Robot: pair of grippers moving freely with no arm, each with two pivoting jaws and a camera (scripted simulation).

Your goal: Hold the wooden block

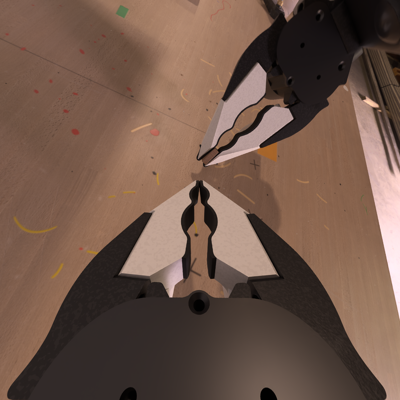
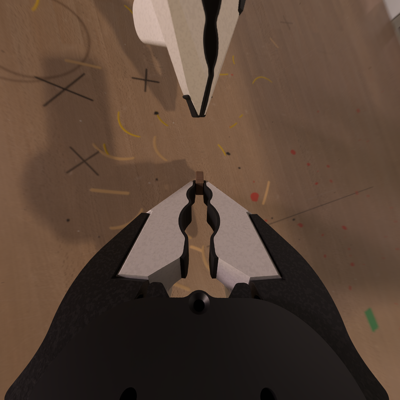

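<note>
A small brown wooden block is pinched between the tips of my right gripper, which is shut on it above the wooden tabletop. In the left wrist view the same block shows in the right gripper, which reaches in from the upper right. My left gripper is shut and empty, its tips a short way in front of the block and not touching it. It also shows in the right wrist view, pointing toward the block from the top.
The wooden tabletop carries red spots, yellow strokes and black crosses. A green patch lies far left, an orange patch under the right gripper. The table edge and a pale strip run along the right.
</note>
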